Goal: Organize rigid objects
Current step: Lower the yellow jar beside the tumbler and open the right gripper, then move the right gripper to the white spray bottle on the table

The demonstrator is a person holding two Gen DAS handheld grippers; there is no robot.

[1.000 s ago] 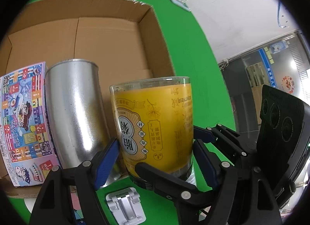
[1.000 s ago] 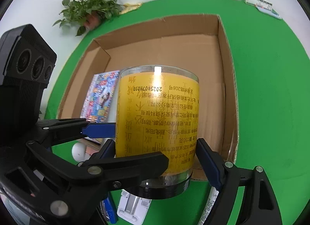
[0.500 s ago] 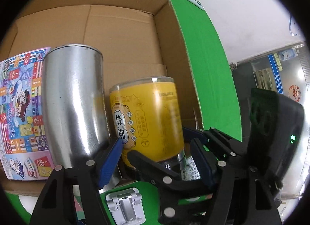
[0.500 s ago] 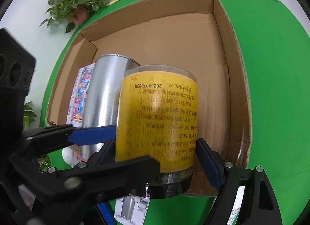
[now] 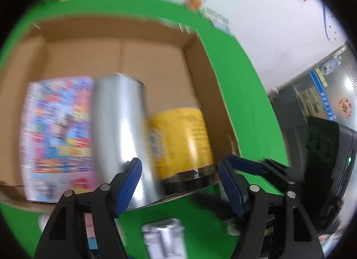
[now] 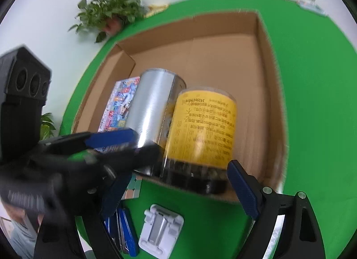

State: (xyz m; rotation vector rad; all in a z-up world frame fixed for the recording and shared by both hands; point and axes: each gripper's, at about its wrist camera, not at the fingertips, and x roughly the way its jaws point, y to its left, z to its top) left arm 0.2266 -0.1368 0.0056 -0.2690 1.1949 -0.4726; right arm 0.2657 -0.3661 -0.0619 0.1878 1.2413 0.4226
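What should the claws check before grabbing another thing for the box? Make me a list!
1. Yellow-labelled clear jar inside the brown cardboard box: ok.
2. Jar upright beside the shiny silver metal can: ok.
3. Right claw off the jar, jaws opening: ok.
4. Left claw off the jar: ok.
5. Space left at the back of the box: ok.
6. Grey plastic clip waiting on the green cloth: ok.
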